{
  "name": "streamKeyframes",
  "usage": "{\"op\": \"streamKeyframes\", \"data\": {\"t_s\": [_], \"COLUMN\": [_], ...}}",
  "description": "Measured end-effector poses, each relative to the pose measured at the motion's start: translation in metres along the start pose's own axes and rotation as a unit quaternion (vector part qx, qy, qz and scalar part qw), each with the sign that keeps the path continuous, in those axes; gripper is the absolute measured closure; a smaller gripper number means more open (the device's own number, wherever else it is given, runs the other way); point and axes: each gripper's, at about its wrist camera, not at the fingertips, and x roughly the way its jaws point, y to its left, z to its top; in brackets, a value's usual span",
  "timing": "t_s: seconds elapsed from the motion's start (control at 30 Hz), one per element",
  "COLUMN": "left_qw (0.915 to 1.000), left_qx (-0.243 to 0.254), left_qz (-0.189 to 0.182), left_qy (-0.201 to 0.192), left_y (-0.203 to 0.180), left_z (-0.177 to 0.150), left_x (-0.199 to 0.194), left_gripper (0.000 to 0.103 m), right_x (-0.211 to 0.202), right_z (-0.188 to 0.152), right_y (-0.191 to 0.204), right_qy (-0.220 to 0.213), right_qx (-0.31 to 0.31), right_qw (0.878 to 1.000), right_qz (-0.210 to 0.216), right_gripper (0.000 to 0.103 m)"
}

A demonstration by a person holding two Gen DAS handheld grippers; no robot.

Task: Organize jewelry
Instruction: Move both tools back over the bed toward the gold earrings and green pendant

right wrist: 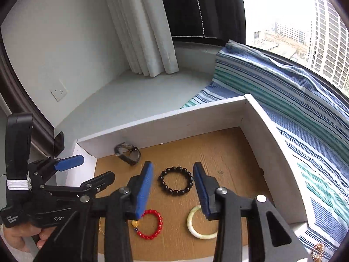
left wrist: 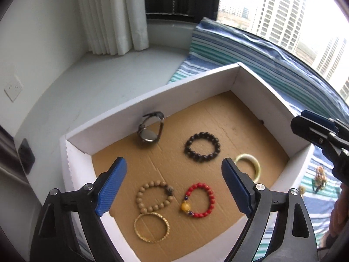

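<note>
Beneath both my grippers sits the white cardboard box (left wrist: 157,96), its brown corrugated floor serving as the sorting ground, walls high enough that nothing rolls off onto the striped blue-and-green cloth (left wrist: 250,50) it rests on by the window. I judge the pieces are spread flat and apart so each can be taken without snagging a neighbour.

My left gripper (left wrist: 174,187) hangs over the near half of the box, jaws spread wide and holding nothing. My right gripper (right wrist: 172,187) hovers a little further in, jaws moderately open and likewise empty, framing the dark beaded bracelet (right wrist: 175,181) as if lining up on it.

From the left wrist view, taking the box floor as a clock: the wristwatch (left wrist: 150,131) stands on edge at 11 o'clock, leaning against the far wall, which props it up. The dark beads lie near the centre, toward 1 o'clock. A pale jade-like bangle (left wrist: 250,163) lies at 3 o'clock, partly behind my left jaw. The gold twisted bangle (left wrist: 151,227) sits at 7 o'clock, touching the tan wooden bead bracelet (left wrist: 152,196) just above it. The red bead bracelet (left wrist: 199,199) with its amber bead lies at 5 o'clock.

Off the box, at the far right on the cloth, some small gold-coloured pieces (left wrist: 319,175) wait; too blurred for me to name.
</note>
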Motion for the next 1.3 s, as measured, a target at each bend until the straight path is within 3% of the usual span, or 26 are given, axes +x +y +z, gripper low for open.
{"op": "streamKeyframes", "data": {"t_s": [0.07,0.17,0.27,0.37,0.53,0.7,0.9,1.07,1.3], "left_qw": [0.9994,0.9963,0.99,0.9822,0.9678,0.9592,0.9566,0.9543,0.9576], "left_qx": [0.025,0.062,0.101,0.133,0.185,0.21,0.222,0.218,0.205], "left_qz": [-0.019,-0.058,-0.098,-0.128,-0.147,-0.15,-0.144,-0.162,-0.161], "left_qy": [-0.012,-0.015,0.007,0.034,0.086,0.114,0.122,0.123,0.122], "left_y": [-0.022,-0.059,-0.101,-0.14,-0.195,-0.224,-0.242,-0.252,-0.253], "left_z": [-0.019,-0.051,-0.088,-0.125,-0.177,-0.196,-0.2,-0.186,-0.167], "left_x": [-0.017,-0.032,-0.034,-0.027,-0.004,0.013,0.025,0.034,0.052], "left_gripper": [0.01,0.007,0.007,0.007,0.007,0.007,0.007,0.007,0.007], "right_x": [-0.031,-0.067,-0.094,-0.115,-0.143,-0.162,-0.164,-0.16,-0.163], "right_z": [-0.022,-0.064,-0.122,-0.187,-0.281,-0.342,-0.362,-0.359,-0.362], "right_y": [-0.007,-0.025,-0.049,-0.077,-0.127,-0.15,-0.16,-0.156,-0.162], "right_qy": [-0.019,-0.026,-0.019,-0.003,0.047,0.069,0.062,0.058,0.057], "right_qx": [0.003,0.017,0.041,0.063,0.154,0.208,0.248,0.247,0.259], "right_qw": [1.0,0.999,0.997,0.991,0.97,0.954,0.949,0.953,0.95], "right_qz": [-0.012,-0.032,-0.064,-0.121,-0.182,-0.205,-0.183,-0.168,-0.164], "right_gripper": [0.051,0.048,0.047,0.048,0.047,0.047,0.047,0.047,0.047]}}
